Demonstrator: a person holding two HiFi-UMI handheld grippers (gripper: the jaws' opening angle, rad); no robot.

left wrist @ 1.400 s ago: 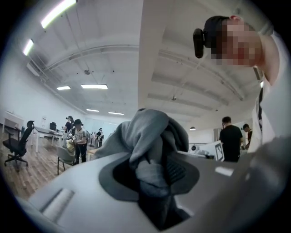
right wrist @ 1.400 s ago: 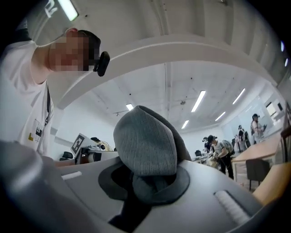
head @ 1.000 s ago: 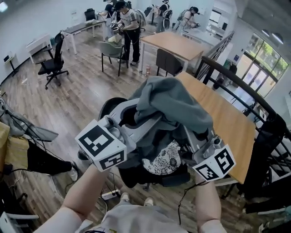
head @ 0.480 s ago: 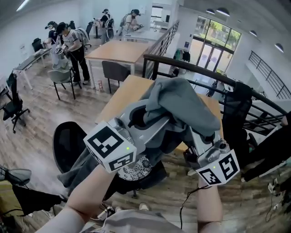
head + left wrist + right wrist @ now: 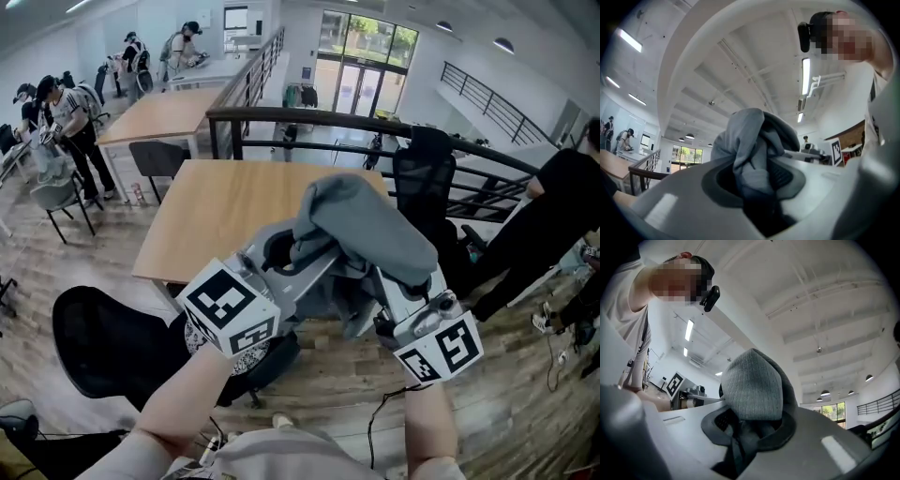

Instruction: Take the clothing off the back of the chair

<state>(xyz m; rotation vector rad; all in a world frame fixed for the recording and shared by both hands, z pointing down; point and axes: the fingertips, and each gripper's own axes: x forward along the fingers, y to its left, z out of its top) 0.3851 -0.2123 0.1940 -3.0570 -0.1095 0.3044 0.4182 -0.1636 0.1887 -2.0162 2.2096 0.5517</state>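
Note:
A grey garment (image 5: 361, 225) is bunched up and held in the air in front of me, over the near edge of a wooden table (image 5: 216, 211). My left gripper (image 5: 292, 251) is shut on one bundle of its cloth (image 5: 750, 145). My right gripper (image 5: 392, 281) is shut on another fold, a ribbed grey part (image 5: 752, 390). In each gripper view the cloth fills the gap between the jaws. The black chair (image 5: 103, 342) stands low at the left, its back bare. The garment hangs clear of it.
A dark railing (image 5: 309, 117) runs behind the table. A second black chair (image 5: 427, 187) stands by it. A person in black (image 5: 544, 225) stands at the right. More tables and several people are at the far left. A patterned cloth (image 5: 194, 336) lies on the near chair.
Both grippers have swung to the right with the grey garment, away from the black chair. The chair has slid to the lower left of the view, and the wooden table now lies ahead.

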